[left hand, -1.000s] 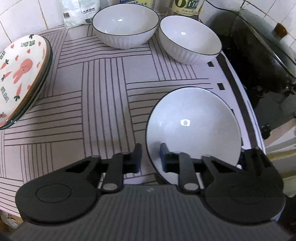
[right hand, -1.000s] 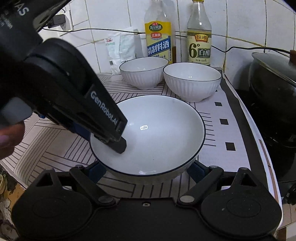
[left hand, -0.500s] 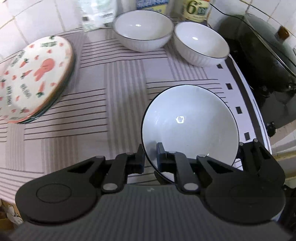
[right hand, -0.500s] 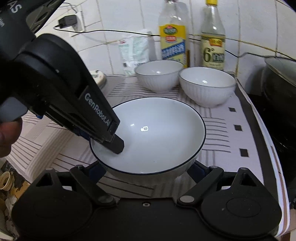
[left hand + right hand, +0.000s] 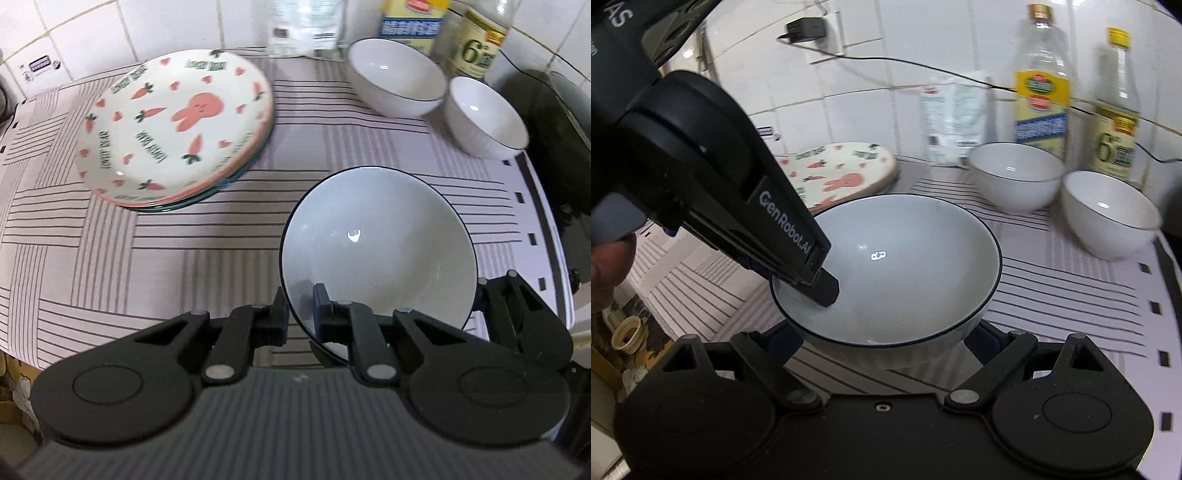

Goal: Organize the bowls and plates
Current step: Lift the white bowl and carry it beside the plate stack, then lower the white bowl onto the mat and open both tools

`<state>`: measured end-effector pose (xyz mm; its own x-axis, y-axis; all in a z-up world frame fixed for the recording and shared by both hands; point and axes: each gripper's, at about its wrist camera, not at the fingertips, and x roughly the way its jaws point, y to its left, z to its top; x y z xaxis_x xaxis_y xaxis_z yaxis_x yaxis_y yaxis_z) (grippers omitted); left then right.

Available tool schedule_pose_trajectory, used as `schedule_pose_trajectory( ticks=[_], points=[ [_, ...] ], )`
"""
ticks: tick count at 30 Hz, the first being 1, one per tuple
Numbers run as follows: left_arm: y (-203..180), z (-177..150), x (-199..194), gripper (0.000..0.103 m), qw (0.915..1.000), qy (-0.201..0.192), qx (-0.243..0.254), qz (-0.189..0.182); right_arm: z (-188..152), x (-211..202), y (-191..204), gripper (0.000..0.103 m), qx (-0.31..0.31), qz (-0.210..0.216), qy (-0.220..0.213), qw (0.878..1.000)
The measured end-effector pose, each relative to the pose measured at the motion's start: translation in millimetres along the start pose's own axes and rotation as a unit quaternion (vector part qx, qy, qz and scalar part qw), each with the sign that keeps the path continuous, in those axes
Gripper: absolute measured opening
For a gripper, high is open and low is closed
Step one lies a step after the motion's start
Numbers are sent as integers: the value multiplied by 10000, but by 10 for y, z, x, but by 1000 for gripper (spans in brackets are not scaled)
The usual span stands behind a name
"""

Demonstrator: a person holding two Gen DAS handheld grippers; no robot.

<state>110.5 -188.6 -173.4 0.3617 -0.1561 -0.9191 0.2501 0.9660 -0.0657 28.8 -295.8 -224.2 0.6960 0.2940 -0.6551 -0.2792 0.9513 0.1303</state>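
Observation:
A white bowl with a dark rim (image 5: pixel 380 251) hangs just above the striped cloth (image 5: pixel 147 258). My left gripper (image 5: pixel 299 314) is shut on its near-left rim, one finger (image 5: pixel 823 288) inside the bowl (image 5: pixel 905 258) and one outside. From the front, my right gripper (image 5: pixel 886 343) spans the bowl low down, its blue pads pressed against both sides of the outer wall. A stack of rabbit-and-carrot plates (image 5: pixel 173 125) lies at the back left. Two more white bowls (image 5: pixel 395 77) (image 5: pixel 484 114) stand at the back right.
Two bottles (image 5: pixel 1039 96) (image 5: pixel 1115 110) and a white pouch (image 5: pixel 953 118) line the tiled wall behind the bowls. A dark lidded pot (image 5: pixel 554 147) sits past the cloth's right edge. A hand (image 5: pixel 605 266) shows at the left edge. A cable runs along the wall.
Both grippers have carried the bowl leftward and slightly up. The plate stack has come further into both views, and the pot has slid toward the right edge.

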Motion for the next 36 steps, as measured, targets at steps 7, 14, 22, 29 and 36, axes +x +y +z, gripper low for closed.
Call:
schedule_pose_trajectory(
  ticks=[7, 14, 22, 29, 36],
  points=[
    [234, 70, 138, 12, 9999, 57, -106, 26, 57, 244, 162, 95, -121, 16, 70, 9999],
    [344, 92, 264, 13, 9999, 99, -50, 7, 75, 422, 250, 95, -249, -61, 144, 9996],
    [339, 92, 233, 19, 9997, 224, -2, -36, 64, 404, 292, 94, -367, -310, 226, 9986],
    [394, 74, 18, 34, 9999, 145, 62, -5, 96, 16, 204, 95, -119, -259, 110, 9995],
    [382, 116, -267, 41, 9998, -25, 200, -8, 281, -322, 92, 95, 105, -243, -218, 9994]
  ],
)
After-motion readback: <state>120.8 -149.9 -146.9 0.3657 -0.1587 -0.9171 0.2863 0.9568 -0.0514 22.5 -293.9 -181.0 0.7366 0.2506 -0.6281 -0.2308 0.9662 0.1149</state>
